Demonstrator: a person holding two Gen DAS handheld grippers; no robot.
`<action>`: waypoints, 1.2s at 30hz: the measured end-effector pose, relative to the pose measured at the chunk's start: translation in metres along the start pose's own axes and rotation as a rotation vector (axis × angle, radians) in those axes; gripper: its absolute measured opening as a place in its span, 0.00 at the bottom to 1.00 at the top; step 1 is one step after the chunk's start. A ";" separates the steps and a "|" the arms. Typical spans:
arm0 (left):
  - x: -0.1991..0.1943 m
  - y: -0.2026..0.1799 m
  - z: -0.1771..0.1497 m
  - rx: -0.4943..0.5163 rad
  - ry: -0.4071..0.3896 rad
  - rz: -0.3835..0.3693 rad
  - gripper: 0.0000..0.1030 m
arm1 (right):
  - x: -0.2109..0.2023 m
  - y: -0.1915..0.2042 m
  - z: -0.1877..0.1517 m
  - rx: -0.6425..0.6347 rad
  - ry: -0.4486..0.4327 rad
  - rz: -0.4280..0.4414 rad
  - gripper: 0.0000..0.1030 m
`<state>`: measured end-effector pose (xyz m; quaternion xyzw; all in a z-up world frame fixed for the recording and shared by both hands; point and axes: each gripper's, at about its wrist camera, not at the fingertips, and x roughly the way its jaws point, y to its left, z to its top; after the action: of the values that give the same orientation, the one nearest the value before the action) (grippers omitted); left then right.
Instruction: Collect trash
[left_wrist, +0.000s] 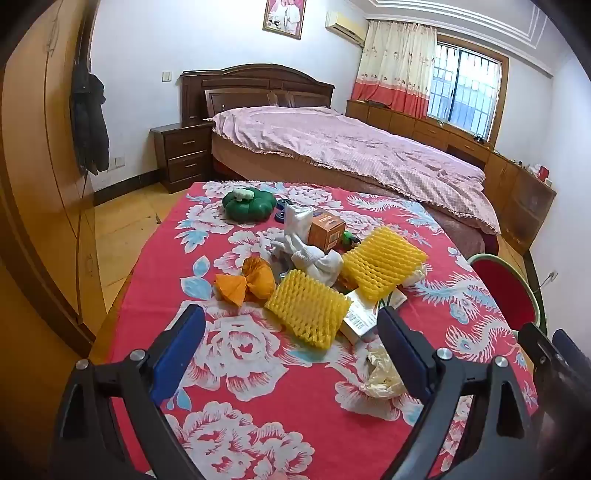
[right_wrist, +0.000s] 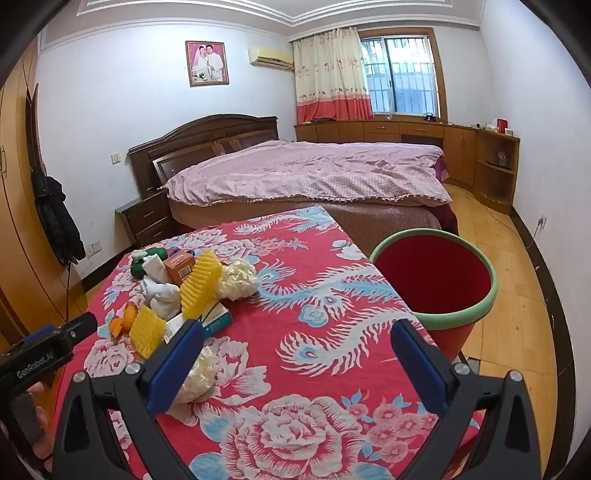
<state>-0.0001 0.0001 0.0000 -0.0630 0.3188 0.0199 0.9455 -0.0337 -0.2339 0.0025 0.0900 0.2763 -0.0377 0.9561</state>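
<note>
I'm holding both tongs over the desk (left_wrist: 155, 266), which is wearing a red floral cloth. Left tongs (left_wrist: 291, 339) are gaping wide with nothing between the blue pads, hovering just short of the nearer yellow foam fruit net (left_wrist: 308, 308). Right tongs (right_wrist: 297, 356) are also standing fully apart and gripping nothing, pointing across the cloth toward the red bin with the green rim (right_wrist: 439, 280), which is sitting just off the desk's right edge. Trash is lying in a loose pile mid-desk: a second yellow foam net (left_wrist: 382, 260), an orange crumpled wrapper (left_wrist: 245, 282), white crumpled tissue (left_wrist: 317, 260), a small orange carton (left_wrist: 327, 229), a flat white box (left_wrist: 360, 319) partly under the nets. A crumpled cream plastic bag (left_wrist: 380, 373) is lying nearest me, right beside the left tongs' right pad. A green pumpkin-shaped thing (left_wrist: 249, 205) is sitting at the far end.
</note>
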 end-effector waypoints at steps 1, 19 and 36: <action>0.000 0.000 0.000 -0.001 0.000 0.000 0.91 | 0.000 0.000 0.000 -0.002 0.002 -0.001 1.00; 0.000 0.005 0.005 -0.016 -0.007 -0.002 0.91 | -0.002 0.000 0.001 -0.001 -0.012 0.006 1.00; -0.005 0.014 0.007 -0.038 -0.025 0.010 0.91 | -0.011 0.001 0.009 0.019 -0.026 0.012 1.00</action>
<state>-0.0014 0.0144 0.0071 -0.0790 0.3069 0.0314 0.9479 -0.0383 -0.2348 0.0156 0.1002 0.2626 -0.0355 0.9590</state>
